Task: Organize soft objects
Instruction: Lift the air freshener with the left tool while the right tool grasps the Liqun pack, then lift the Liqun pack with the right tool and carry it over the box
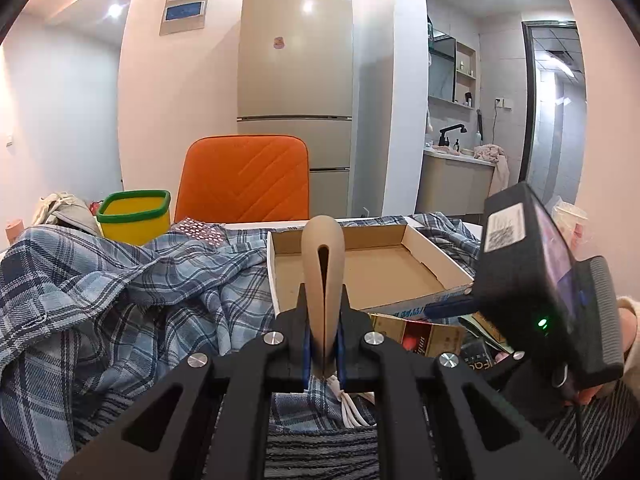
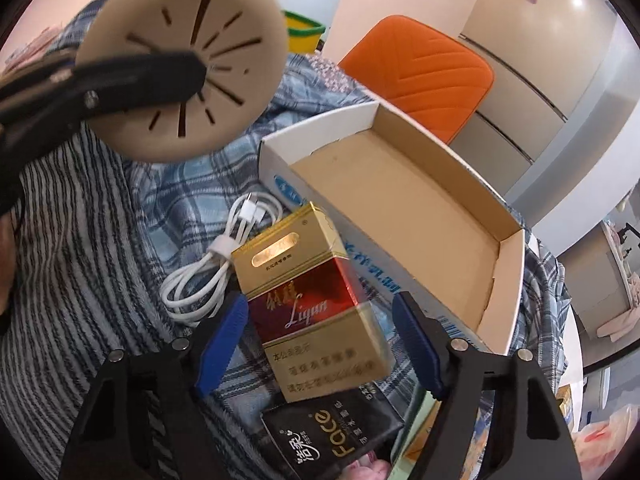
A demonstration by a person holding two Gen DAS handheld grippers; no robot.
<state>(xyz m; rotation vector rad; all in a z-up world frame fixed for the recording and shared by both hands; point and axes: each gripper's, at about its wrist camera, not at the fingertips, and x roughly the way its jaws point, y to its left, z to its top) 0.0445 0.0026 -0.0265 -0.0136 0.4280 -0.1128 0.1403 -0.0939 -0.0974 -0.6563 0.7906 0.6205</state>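
Observation:
My left gripper is shut on a beige slotted soft disc, which stands edge-on between its fingers in front of an open cardboard tray. In the right wrist view the same disc shows its round face at the upper left. My right gripper points down and stands open around a gold and red cigarette box; the right blue pad is clear of the box. The box rests on a black tissue pack. A coiled white cable lies to the left of the box.
A blue plaid cloth and a striped cloth cover the surface. The tray holds nothing. A yellow basket with a green rim stands at the back left, with an orange chair and a fridge behind.

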